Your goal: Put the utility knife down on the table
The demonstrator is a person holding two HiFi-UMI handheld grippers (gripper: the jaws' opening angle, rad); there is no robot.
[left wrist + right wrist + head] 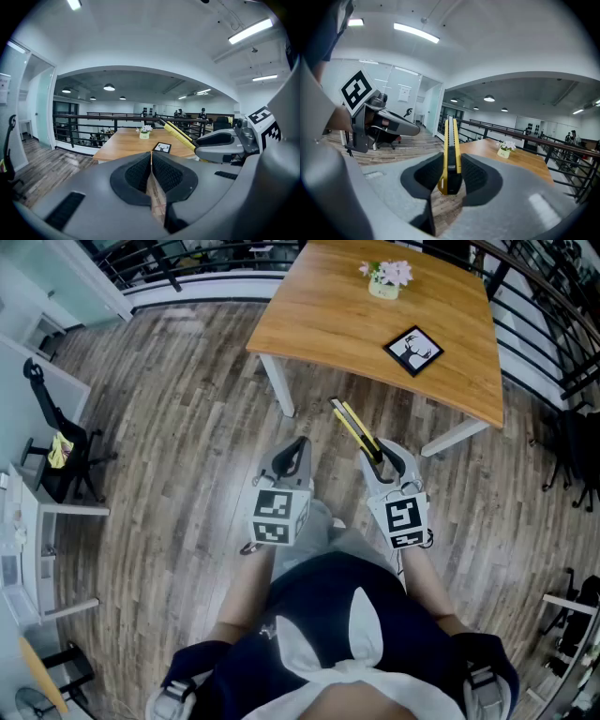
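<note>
While the utility knife (451,154) is clamped by its rear end in the right gripper (384,463), it projects over the floor (187,427) toward the table (356,306), clear of it. The left gripper (151,161), just beside, is fully closed and empty.

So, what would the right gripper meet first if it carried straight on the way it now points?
The right gripper would probably meet the wooden table near its left front corner, the gripped utility knife leading; depth is unclear.
</note>
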